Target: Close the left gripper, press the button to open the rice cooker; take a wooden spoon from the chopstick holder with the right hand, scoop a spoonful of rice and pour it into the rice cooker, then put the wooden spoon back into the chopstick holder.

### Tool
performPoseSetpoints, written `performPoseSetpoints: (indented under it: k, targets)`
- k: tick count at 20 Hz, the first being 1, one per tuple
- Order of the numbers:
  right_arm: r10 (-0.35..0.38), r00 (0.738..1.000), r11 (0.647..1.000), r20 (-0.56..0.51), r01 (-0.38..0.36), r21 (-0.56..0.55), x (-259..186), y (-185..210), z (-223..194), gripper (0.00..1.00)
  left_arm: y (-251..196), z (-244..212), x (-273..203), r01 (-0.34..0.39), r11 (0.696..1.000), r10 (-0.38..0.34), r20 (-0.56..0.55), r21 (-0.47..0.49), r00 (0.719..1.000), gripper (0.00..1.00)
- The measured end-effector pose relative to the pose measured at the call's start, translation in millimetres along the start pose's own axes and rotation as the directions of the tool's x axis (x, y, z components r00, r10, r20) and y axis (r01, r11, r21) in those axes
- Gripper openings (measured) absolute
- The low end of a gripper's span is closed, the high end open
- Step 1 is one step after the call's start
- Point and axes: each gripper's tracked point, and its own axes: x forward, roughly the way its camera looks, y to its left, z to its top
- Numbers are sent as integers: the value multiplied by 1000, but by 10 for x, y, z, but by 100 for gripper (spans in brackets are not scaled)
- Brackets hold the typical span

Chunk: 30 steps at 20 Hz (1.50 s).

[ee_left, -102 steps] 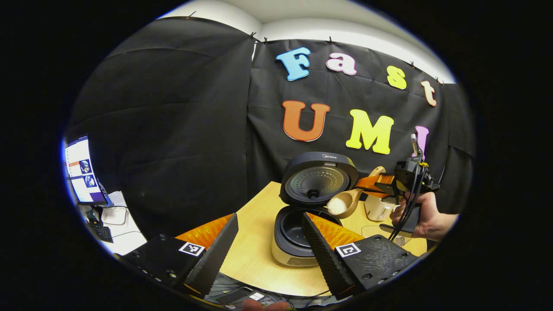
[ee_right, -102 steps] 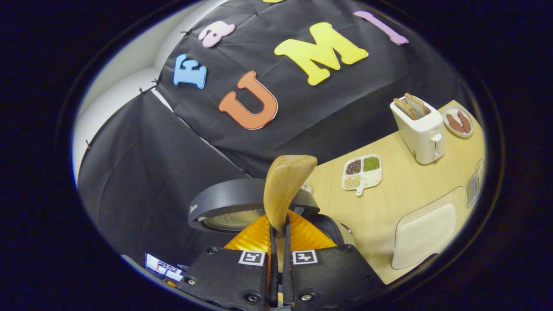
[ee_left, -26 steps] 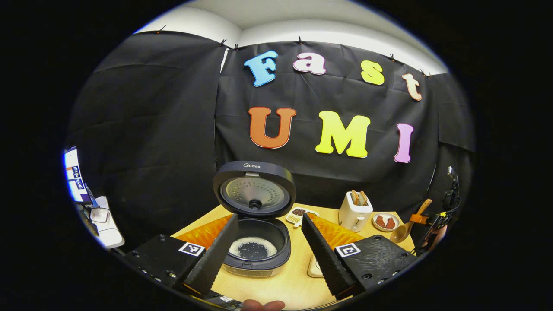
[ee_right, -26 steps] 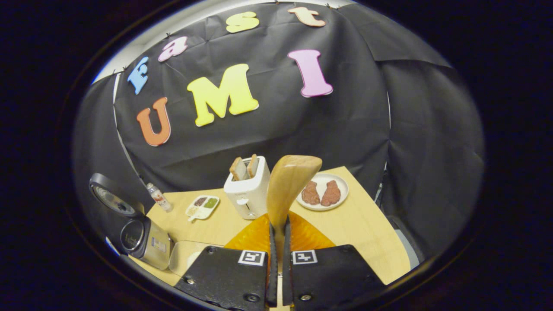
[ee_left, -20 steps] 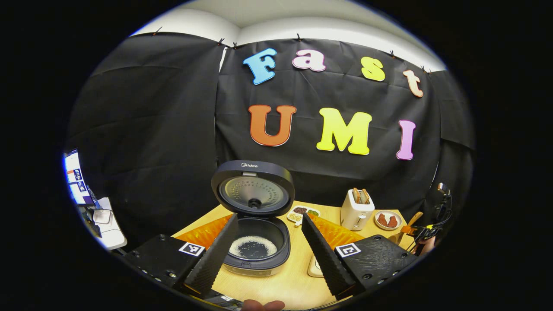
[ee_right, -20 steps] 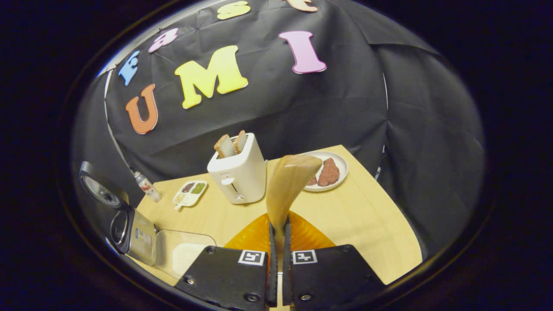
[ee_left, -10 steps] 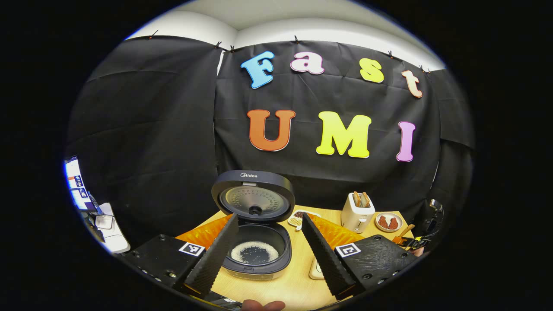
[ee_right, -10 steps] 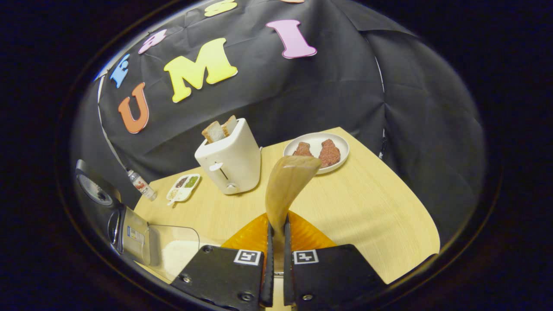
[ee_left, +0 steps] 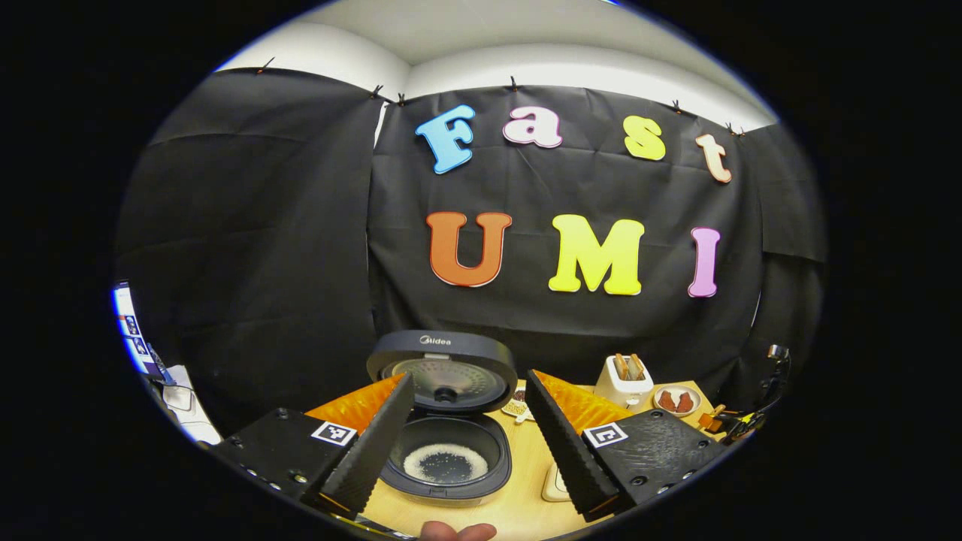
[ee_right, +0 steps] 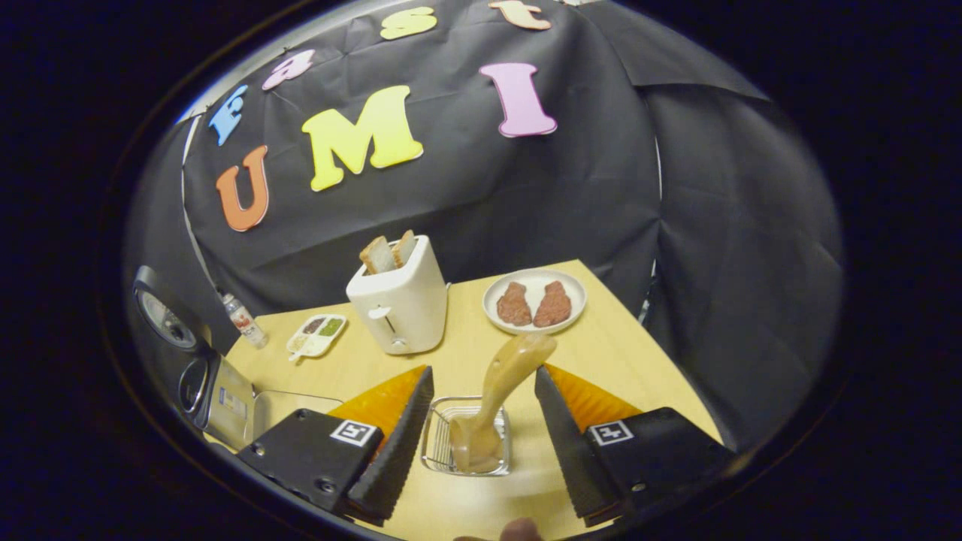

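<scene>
Counting one wooden spoon point(ee_right: 511, 368), one chopstick holder point(ee_right: 437, 436)

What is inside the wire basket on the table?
The wooden spoon stands in the wire chopstick holder, bowl end down and handle leaning up. The spoon's bowl covers the bottom, so anything beneath it can't be seen.

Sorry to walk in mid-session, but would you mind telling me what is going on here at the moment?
A person is working with two handheld grippers at a wooden table. The right gripper is open, and the wooden spoon stands bowl-down in the wire chopstick holder between its fingers. The left gripper is open too, facing the rice cooker, whose lid is up with rice in the pot. A toaster stands behind.
</scene>
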Motion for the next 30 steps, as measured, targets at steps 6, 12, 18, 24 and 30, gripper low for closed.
performPoseSetpoints:
  k: [6, 12, 18, 24, 30]
  targets:
    - [-44, 987, 996, 158, 55, -68, -707, -81, 651, 90, 155, 284, 356, 12, 1000, -12, 63, 2, 998, 94]
    - [-31, 973, 990, 229, 61, -124, -1409, 161, 787, 100, 366, 277, 869, 14, 1000, -14, 13, -10, 1000, 94]
    - [-58, 967, 988, 249, 92, -124, -1904, 247, 625, 100, 551, 152, 1313, 16, 1000, -15, -38, 8, 999, 95]
    - [-89, 974, 984, 207, 118, -131, -2024, 259, 377, 100, 550, -78, 1566, 19, 1000, -17, -141, 14, 990, 95]
    - [-49, 977, 983, 206, 83, -162, -1998, 448, 348, 100, 548, -232, 1362, 18, 1000, -15, -226, 11, 974, 96]
